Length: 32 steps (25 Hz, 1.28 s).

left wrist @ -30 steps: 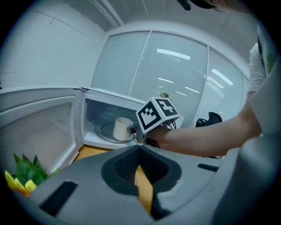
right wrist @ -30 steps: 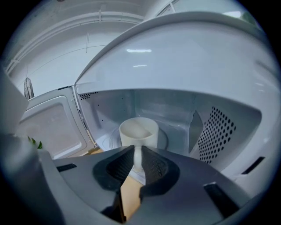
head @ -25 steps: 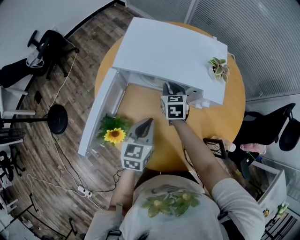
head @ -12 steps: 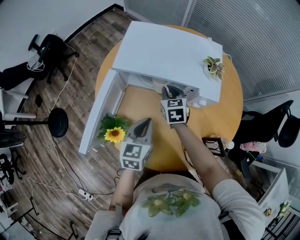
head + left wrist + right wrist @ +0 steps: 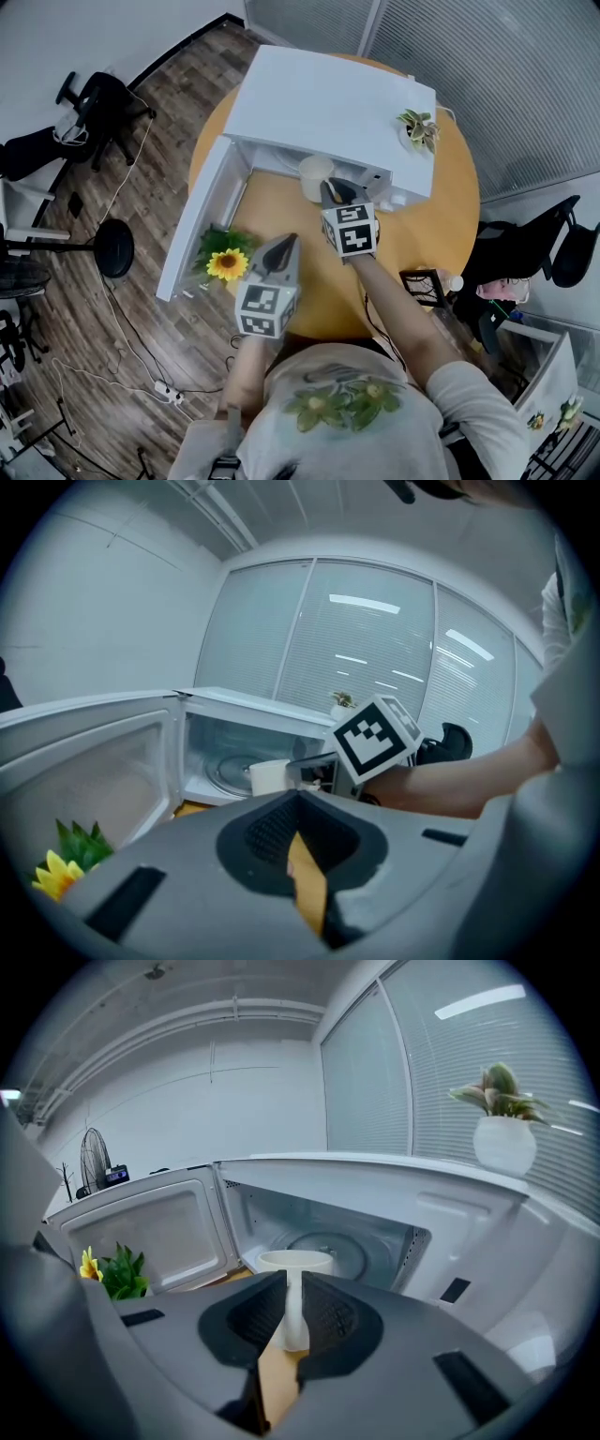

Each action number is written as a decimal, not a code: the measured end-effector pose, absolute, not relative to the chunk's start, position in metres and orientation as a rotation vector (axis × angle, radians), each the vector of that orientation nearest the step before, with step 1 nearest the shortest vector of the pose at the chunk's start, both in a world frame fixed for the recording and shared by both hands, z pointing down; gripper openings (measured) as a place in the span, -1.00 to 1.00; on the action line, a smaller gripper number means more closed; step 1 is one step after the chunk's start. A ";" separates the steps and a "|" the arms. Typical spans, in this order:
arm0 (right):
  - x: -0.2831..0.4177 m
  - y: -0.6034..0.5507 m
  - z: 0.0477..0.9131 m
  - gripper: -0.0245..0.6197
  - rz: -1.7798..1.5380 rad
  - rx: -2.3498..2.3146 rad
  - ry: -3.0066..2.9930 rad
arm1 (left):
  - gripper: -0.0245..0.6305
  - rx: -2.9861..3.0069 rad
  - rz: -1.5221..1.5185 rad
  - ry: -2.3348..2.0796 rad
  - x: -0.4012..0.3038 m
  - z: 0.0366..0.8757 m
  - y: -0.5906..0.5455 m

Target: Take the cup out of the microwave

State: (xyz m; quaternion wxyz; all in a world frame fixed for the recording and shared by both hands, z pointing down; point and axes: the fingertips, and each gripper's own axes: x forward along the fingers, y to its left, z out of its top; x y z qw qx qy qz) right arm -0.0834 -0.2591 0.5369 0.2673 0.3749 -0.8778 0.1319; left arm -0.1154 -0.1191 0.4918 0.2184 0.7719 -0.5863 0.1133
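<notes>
Wood-plank floor [image 5: 141, 234] surrounds a round orange table [image 5: 441, 216], seen from above the person's chest.

Nearest the person is the left gripper [image 5: 289, 242]. Its own view shows its jaws drawn together at the tips with nothing between them, and only a sliver of tabletop below. Just to its left lies a yellow sunflower [image 5: 228, 265] with green leaves, close against the swung-open microwave door [image 5: 202, 216].

Ahead of the left gripper and a little to its right is the right gripper [image 5: 330, 184], on an outstretched bare forearm. Its jaws stand narrow, clamped on the handle of the white cup [image 5: 315, 178]. In the right gripper view the handle runs upright between the dark pads [image 5: 323, 1312]. The cup's [image 5: 295, 1262] body sits just past the fingertips. It is at the mouth of the microwave [image 5: 328, 94], in front of the open cavity.

Beyond the cup, the round glass turntable [image 5: 323, 1244] lies on the cavity floor. Farther off and to the right of this gripper, a small potted plant [image 5: 417, 129] stands on the microwave's top.
</notes>
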 end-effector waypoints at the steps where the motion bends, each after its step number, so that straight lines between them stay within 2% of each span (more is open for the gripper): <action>1: -0.082 -0.256 0.536 -0.73 0.359 1.007 -2.372 | -0.91 2.137 0.311 -1.624 -0.115 0.491 -0.118; 32: -0.026 -0.160 0.467 -0.73 0.388 1.005 -2.513 | -0.91 2.168 0.313 -1.625 -0.107 0.478 -0.076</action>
